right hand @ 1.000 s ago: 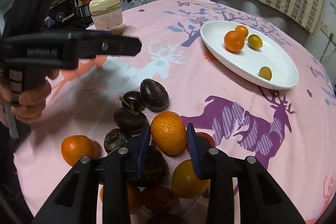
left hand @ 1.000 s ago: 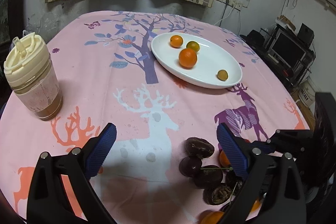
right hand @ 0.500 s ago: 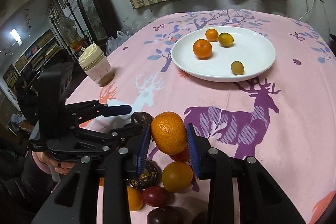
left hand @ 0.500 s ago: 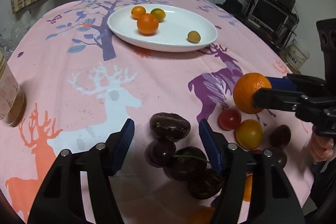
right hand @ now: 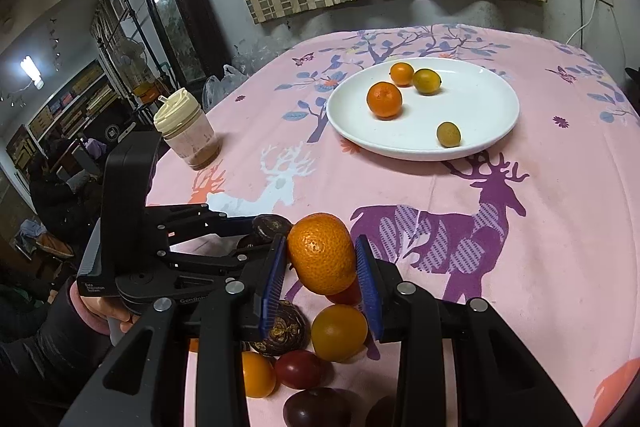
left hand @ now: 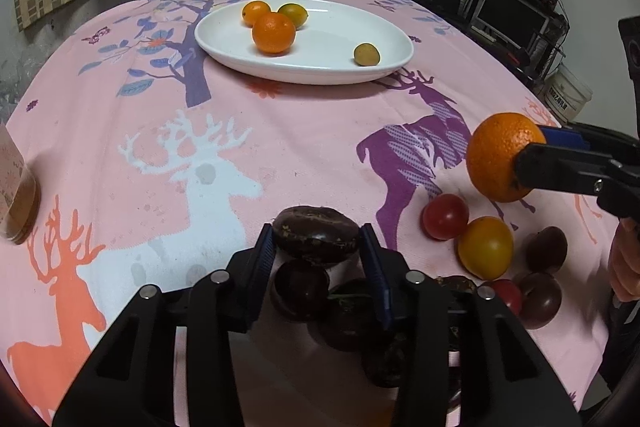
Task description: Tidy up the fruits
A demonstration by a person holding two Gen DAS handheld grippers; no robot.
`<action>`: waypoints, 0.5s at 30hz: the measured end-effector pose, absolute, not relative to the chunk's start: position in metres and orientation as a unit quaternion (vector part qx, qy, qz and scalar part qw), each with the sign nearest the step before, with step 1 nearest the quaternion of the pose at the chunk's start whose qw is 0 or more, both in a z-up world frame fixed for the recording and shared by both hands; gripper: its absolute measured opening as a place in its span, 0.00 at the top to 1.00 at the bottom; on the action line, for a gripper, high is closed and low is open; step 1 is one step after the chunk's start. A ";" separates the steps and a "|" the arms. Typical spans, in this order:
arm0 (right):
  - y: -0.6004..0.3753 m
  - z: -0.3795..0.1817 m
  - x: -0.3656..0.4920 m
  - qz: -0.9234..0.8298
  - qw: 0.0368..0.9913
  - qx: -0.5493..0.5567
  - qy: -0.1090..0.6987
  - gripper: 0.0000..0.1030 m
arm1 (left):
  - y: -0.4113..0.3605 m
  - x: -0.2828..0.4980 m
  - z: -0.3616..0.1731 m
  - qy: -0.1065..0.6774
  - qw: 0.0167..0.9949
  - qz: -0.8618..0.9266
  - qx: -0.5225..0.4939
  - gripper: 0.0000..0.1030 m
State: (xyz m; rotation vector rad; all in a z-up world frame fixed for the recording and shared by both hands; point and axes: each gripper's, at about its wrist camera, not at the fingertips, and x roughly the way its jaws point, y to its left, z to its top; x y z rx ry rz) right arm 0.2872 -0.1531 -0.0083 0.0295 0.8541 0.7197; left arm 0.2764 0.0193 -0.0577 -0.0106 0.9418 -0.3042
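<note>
My left gripper (left hand: pixel 317 249) is low over a heap of dark passion fruits. Its jaws are closing, and the blue pads touch both sides of the top dark passion fruit (left hand: pixel 316 233), which lies on the pink cloth. My right gripper (right hand: pixel 322 261) is shut on an orange (right hand: pixel 320 251) and holds it above the pile; in the left wrist view this orange (left hand: pixel 500 155) hangs at the right. Below it lie a red tomato (left hand: pixel 445 216) and a yellow fruit (left hand: pixel 485 247). The white plate (left hand: pixel 360 75) further back carries several small citrus fruits.
A cup with a cream lid (right hand: pixel 186 131) stands at the table's left side. More dark and red fruits (left hand: pixel 540 299) lie near the right front edge. A person's hand (right hand: pixel 100 311) grips the left tool. Shelves, a monitor (left hand: pixel 512 15) and a bucket stand beyond the table.
The left gripper has come down over the dark fruits and gone from wide open to closed around the top one. The right gripper lifted the orange off the pile.
</note>
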 end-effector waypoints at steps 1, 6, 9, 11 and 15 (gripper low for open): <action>-0.154 -0.009 0.288 0.344 0.848 0.017 0.404 0.66 | 0.022 0.276 -0.056 0.452 0.880 -0.147 -0.013 0.59; -0.168 -0.006 0.306 0.356 0.836 0.076 0.412 0.66 | 0.037 0.286 -0.022 0.421 0.894 -0.146 -0.051 0.59; -0.171 -0.002 0.337 0.311 0.859 0.086 0.397 0.66 | 0.035 0.315 -0.001 0.406 0.900 -0.148 -0.047 0.59; -0.170 -0.004 0.366 0.280 0.871 0.084 0.395 0.66 | 0.030 0.344 0.008 0.400 0.904 -0.142 -0.046 0.59; -0.166 -0.016 0.427 0.255 0.871 0.091 0.409 0.66 | 0.016 0.404 0.006 0.405 0.903 -0.140 -0.047 0.59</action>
